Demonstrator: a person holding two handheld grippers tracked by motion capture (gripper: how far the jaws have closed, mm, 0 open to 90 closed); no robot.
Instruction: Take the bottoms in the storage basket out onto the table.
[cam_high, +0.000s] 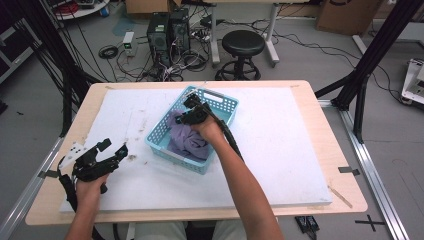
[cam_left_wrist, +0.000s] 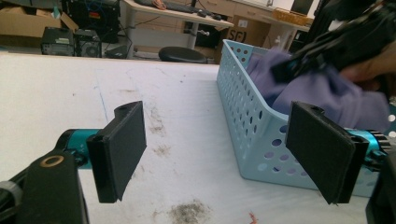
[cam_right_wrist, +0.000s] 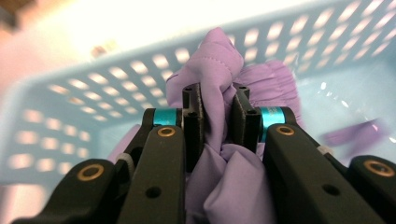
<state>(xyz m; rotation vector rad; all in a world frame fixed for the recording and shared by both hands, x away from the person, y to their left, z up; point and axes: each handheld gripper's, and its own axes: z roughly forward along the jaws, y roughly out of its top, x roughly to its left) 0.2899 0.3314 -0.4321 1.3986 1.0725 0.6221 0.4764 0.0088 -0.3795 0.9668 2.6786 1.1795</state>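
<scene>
the right tool is pinching a bunched fold of the purple cloth inside the blue basket, so the lift-out looks begun; next it wants a straight pull upward. the left tool rests spread on the counter, beside the basket.

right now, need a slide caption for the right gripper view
Right gripper pinching a bunched fold of purple cloth inside the perforated light-blue plastic basket.

A black stool stands beyond the table, with two computer towers and tangled cables to its left; cardboard boxes sit farther back.
</scene>
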